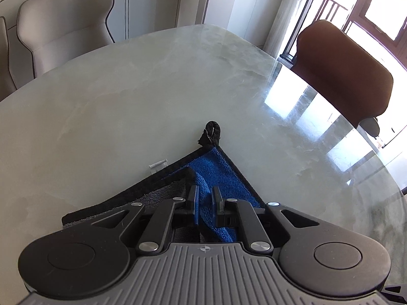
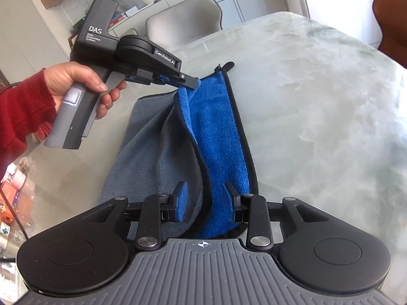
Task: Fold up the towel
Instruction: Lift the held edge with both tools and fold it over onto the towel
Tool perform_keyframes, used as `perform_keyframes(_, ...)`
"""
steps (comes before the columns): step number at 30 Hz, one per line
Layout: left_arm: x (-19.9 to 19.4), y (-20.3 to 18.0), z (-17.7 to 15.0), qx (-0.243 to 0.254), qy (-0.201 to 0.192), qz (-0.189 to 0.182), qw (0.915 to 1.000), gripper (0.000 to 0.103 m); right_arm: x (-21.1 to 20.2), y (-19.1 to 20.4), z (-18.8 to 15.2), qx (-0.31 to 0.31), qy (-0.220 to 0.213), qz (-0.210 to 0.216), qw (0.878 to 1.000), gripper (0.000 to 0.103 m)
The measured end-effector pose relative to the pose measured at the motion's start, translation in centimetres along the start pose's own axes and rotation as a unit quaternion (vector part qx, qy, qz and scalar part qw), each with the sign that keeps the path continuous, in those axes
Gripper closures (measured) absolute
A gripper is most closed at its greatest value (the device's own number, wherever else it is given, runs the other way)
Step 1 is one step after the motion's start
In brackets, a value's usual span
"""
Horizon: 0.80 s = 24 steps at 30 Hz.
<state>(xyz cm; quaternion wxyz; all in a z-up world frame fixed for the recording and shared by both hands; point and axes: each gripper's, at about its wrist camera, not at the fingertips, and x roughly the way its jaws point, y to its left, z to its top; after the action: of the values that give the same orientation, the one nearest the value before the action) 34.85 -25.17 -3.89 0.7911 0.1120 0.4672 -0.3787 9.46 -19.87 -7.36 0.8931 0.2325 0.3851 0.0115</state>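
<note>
A towel, blue on one face and grey on the other with a black hem, lies on the marble table [image 2: 318,96]. In the right wrist view the grey face [image 2: 152,157] is folded over most of the blue face [image 2: 216,127]. My left gripper [image 1: 204,198] holds a fold of blue towel [image 1: 208,170] between its fingers at the far corner; it also shows in the right wrist view [image 2: 193,82], pinching the folded edge. My right gripper [image 2: 205,193] is open, its fingers astride the towel's near folded edge. A black hanging loop [image 1: 212,133] sticks out at the far corner.
A beige chair [image 1: 63,25] stands at the table's far left and a brown chair [image 1: 343,71] at the far right. The table's glossy edge [image 1: 368,152] curves along the right. A small white tag [image 1: 158,165] lies by the towel's hem.
</note>
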Motion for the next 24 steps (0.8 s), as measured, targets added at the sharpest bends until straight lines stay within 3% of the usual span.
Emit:
perform_keyframes(4,0.4,0.2,0.1,-0.003,0.001,0.001,1.0000,0.093,1.0,0.4,0.0,-0.011,0.006,-0.006,1.000,0.071)
perform_keyframes(5,0.5,0.2,0.2,-0.004,0.002,0.002,1.0000,0.093,1.2,0.5,0.0,-0.013,0.008,-0.005,1.000,0.077)
perform_keyframes(6,0.6,0.2,0.2,-0.004,0.002,0.002,1.0000,0.093,1.1,0.6,0.0,-0.015,0.007,-0.001,1.000,0.092)
perform_keyframes(7,0.7,0.2,0.2,-0.004,0.002,0.003,1.0000,0.093,1.0,0.8,-0.1,-0.017,0.006,0.003,1.000,0.095)
perform_keyframes(13,1.4,0.5,0.4,-0.021,0.005,0.006,0.9997,0.082,0.3,1.9,-0.1,-0.035,0.002,0.013,0.999,0.096)
perform_keyframes(17,1.1,0.9,0.2,-0.039,0.005,0.012,0.9992,0.055,0.5,1.9,-0.1,-0.034,0.007,0.012,0.999,0.096)
perform_keyframes(18,1.0,0.9,0.0,-0.043,0.007,0.015,0.9990,0.053,0.5,1.8,-0.2,-0.032,0.007,0.011,0.999,0.096)
perform_keyframes(23,1.0,0.1,-0.5,-0.028,-0.005,0.011,0.9995,0.057,0.7,1.9,-0.3,-0.031,0.009,0.014,0.999,0.096)
perform_keyframes(24,1.0,-0.3,-0.5,-0.019,-0.010,0.014,0.9997,0.063,0.7,2.1,-0.3,-0.034,0.010,0.013,0.999,0.096)
